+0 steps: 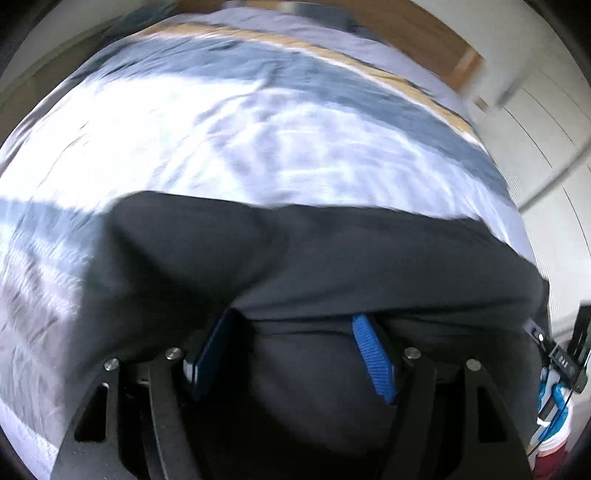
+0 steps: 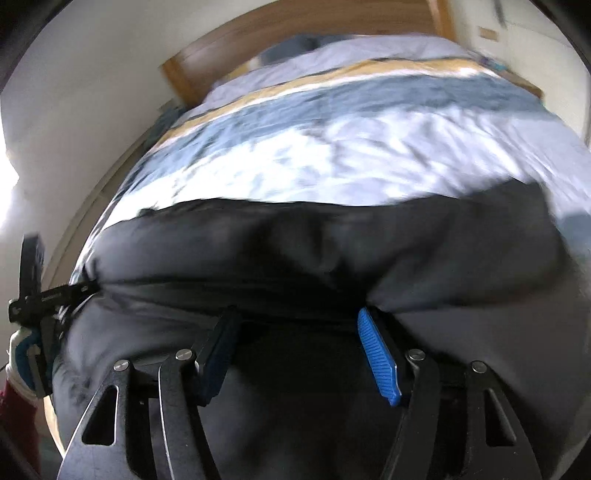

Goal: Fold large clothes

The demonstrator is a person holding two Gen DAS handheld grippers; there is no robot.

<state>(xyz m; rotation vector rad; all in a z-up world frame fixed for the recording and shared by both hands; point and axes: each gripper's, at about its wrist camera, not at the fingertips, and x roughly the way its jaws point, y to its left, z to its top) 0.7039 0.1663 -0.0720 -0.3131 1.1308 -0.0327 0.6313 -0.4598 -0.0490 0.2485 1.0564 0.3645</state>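
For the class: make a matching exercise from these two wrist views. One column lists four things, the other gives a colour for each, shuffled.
Things:
1. garment
2. headboard
3. pad on the right gripper
4. far stripe on the bedcover

Colours:
A. bright blue
B. yellow
C. black
D. wood brown

Pairs: 1-C, 2-D, 3-A, 4-B

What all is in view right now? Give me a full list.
garment: one, black, large, on the near end of the bed, under both grippers.
duvet: one, white, grey-blue and yellow bands, covering the bed.
headboard: one, wooden, far end.
walls: pale, beside the bed.
left gripper: black, blue pads, jaws apart over black fabric.
right gripper: same build, jaws apart over fabric.
gloved hand: white and blue, holding the other gripper.
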